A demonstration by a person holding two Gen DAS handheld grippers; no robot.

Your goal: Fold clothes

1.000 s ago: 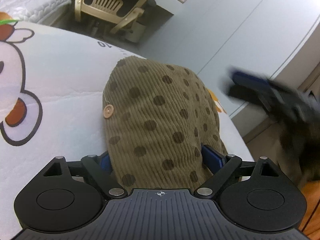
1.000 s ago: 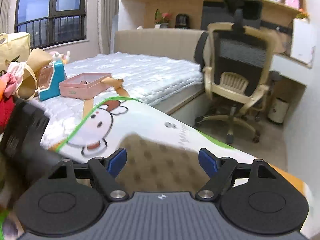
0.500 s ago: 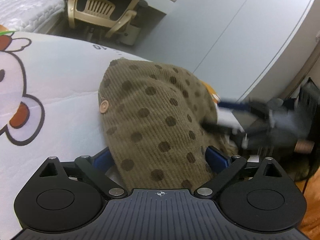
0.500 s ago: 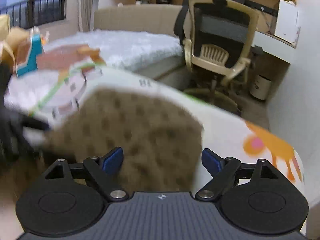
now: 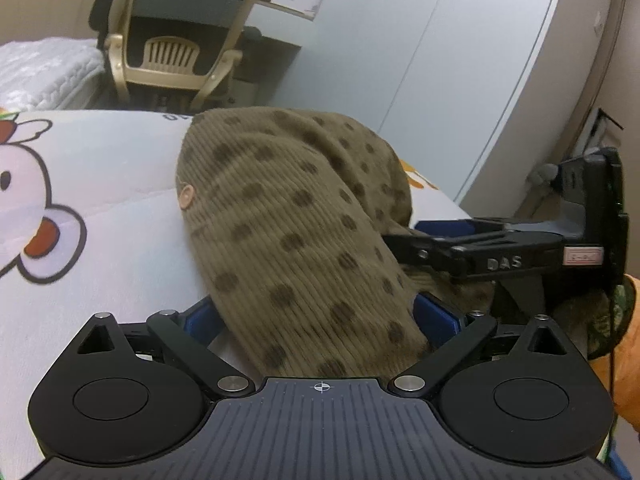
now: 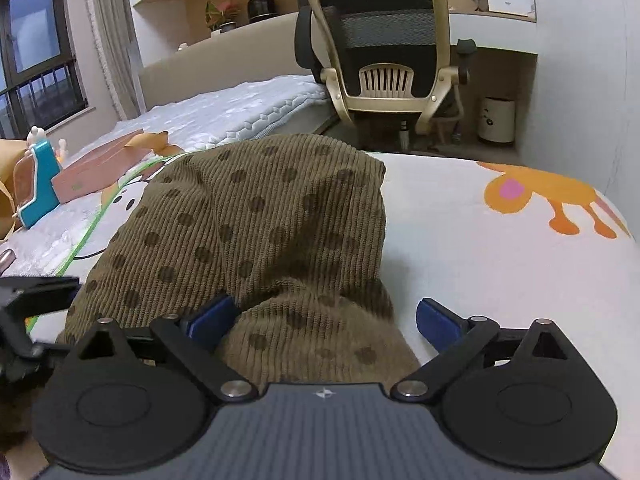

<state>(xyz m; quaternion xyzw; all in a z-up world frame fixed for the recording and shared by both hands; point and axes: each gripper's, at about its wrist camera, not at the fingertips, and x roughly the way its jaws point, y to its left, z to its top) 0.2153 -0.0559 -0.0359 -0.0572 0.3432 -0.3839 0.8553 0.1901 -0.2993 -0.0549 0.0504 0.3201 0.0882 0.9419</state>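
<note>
Both grippers' fingers spread wide around a dotted corduroy garment on a cartoon-print surface.

The left gripper (image 5: 320,316) has its fingers (image 5: 202,317) wide apart, with the brown garment (image 5: 296,240) lying between them and spilling toward the camera. The right gripper (image 6: 324,320) is likewise spread, its left finger (image 6: 212,315) touching a fold of cloth, the right one clear above the white surface (image 6: 480,248). The garment lies bunched there, a button (image 5: 186,197) showing at its edge.

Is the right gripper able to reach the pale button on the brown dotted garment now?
Probably not directly. The button sits on the garment's far edge from the right gripper, with bunched cloth lying between them; its open jaws already straddle cloth.
</note>
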